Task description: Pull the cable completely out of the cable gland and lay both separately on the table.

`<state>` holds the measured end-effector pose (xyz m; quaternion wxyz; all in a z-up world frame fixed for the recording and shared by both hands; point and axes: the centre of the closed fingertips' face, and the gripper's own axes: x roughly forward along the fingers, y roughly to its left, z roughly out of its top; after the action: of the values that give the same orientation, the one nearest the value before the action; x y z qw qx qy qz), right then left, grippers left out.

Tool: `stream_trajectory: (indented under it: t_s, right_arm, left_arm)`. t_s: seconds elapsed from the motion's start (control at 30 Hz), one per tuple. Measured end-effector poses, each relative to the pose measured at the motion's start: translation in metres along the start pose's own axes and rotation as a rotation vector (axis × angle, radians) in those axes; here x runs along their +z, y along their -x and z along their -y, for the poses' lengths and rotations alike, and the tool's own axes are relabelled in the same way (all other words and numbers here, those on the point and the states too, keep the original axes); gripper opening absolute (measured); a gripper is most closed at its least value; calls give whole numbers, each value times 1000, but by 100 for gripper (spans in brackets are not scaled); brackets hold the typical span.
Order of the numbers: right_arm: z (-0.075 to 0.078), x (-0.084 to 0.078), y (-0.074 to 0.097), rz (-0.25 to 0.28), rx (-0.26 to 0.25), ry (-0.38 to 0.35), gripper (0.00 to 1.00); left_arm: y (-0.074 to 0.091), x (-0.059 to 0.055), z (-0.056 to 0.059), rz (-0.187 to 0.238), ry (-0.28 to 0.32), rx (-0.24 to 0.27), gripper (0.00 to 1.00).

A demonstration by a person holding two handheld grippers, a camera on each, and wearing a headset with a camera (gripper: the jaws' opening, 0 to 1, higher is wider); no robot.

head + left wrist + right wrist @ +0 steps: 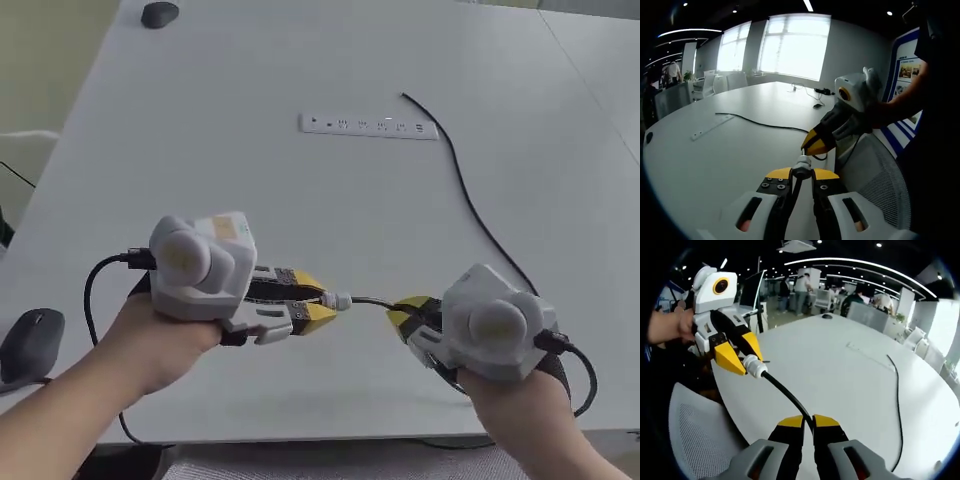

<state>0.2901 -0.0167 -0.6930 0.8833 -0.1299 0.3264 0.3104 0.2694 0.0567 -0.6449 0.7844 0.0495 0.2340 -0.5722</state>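
Above the near edge of the white table, my left gripper is shut on a small white cable gland. The gland sits between that gripper's yellow tips. A short black cable runs from the gland to my right gripper, which is shut on it. In the right gripper view the cable stretches from the gland down into my yellow tips. The two grippers face each other, a short gap apart.
A white power strip lies mid-table with a long black cord trailing to the near right edge. Two mice rest on the table: one at the far left, another at the near left edge. A mesh chair is below.
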Motion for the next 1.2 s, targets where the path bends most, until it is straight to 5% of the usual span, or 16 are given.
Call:
stream_trajectory:
  t_s: [0.23,0.47,0.67,1.2]
  right_arm:
    - [11,-16,-4,-21,-25,-133,1]
    - [24,-31,-7,-33,-60,-366,1]
    - [26,-38,-11,-45,-69,-435,2]
    - [22,-33,-6,-16,-57,-335,2]
  left_arm:
    - [1,-1,-1,0,-1,6,15]
    - [2,0,-2,0,-1,10,15]
    - [2,-1,-4,-4,-1,12,15]
    - [4,0,-6,5,24,14,15]
